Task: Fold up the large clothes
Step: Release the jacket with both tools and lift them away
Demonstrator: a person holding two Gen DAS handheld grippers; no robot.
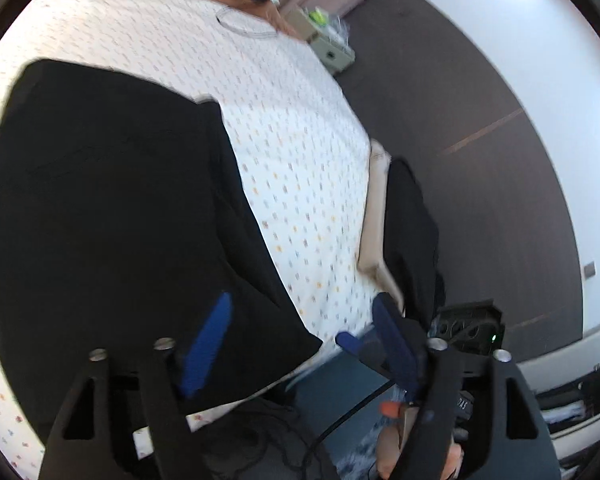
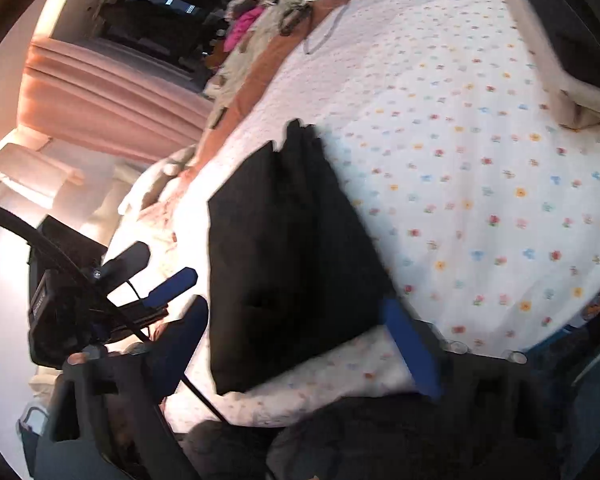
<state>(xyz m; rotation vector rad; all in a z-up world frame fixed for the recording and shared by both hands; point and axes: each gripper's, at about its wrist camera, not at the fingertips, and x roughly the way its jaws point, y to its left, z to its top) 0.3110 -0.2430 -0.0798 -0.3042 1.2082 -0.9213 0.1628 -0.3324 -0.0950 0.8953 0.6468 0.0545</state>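
A black garment (image 1: 120,200) lies folded and flat on the flowered bed sheet (image 1: 292,128). My left gripper (image 1: 300,336) is open over its near corner; one blue finger (image 1: 208,344) hovers above the cloth, the other is off its edge. In the right wrist view the same garment (image 2: 284,240) is a narrow dark slab on the sheet (image 2: 460,160). My right gripper (image 2: 296,332) stands open astride its near end, pads clear of the cloth. The left gripper (image 2: 156,276) shows at that view's left, the right gripper's blue tip (image 1: 346,340) in the left view.
An orange blanket (image 2: 268,64) and a pile of clothes (image 2: 260,20) lie at the bed's far end, with a cable loop (image 1: 244,26) nearby. A beige bed frame (image 1: 374,216) with dark cloth (image 1: 408,232) borders the mattress. A box (image 1: 328,48) stands on the dark floor; pink curtains (image 2: 100,92) hang behind.
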